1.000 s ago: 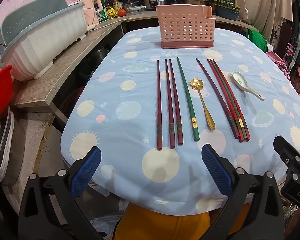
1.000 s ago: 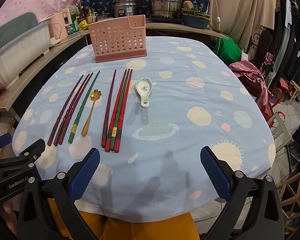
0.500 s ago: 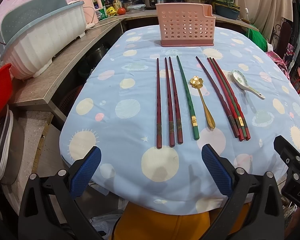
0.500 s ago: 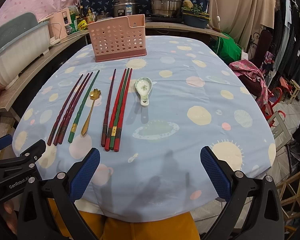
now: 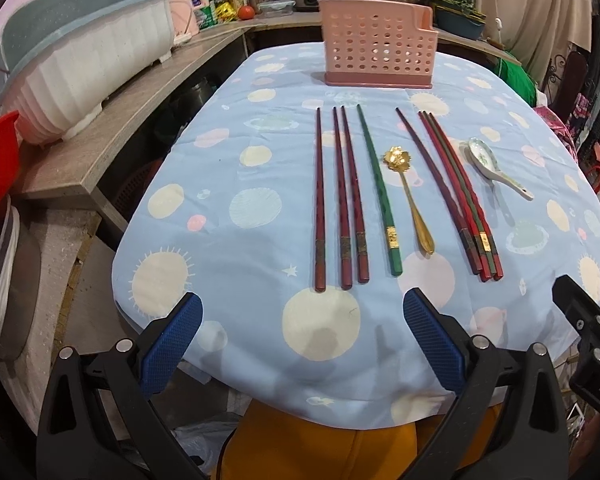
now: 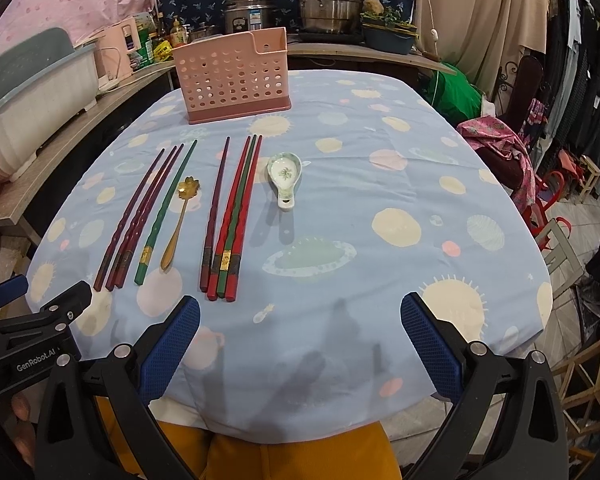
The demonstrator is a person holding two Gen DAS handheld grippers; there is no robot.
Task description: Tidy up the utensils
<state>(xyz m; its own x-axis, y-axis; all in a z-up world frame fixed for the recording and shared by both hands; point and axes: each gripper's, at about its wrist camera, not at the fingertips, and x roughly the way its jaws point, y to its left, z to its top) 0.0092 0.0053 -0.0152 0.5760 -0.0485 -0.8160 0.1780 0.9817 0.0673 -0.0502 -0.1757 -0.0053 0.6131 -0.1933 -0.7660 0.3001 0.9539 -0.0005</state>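
On the blue patterned tablecloth (image 5: 260, 208) lie several chopsticks in a row: three dark red ones (image 5: 342, 200), a green one (image 5: 378, 188), then a red-and-green bundle (image 5: 454, 192). A gold spoon (image 5: 410, 196) rests between them and a white ceramic spoon (image 5: 496, 168) lies to the right. A pink perforated utensil holder (image 5: 376, 46) stands upright behind them. My left gripper (image 5: 302, 344) hangs open above the table's near edge, below the chopstick ends. My right gripper (image 6: 300, 344) is open too, just right of the bundle (image 6: 236, 220), with the ceramic spoon (image 6: 284, 176) and holder (image 6: 234, 74) ahead.
A wooden counter (image 5: 112, 132) on the left carries a white dish rack (image 5: 88, 60). Pots and a rice cooker (image 6: 248, 16) stand behind the table. A chair with pink cloth (image 6: 504, 148) and stools sit to the right. A person's orange-clad legs (image 6: 292, 452) are under the near edge.
Both grippers have crept slightly forward and lower toward the table; the utensils have not moved and the jaws stay open.
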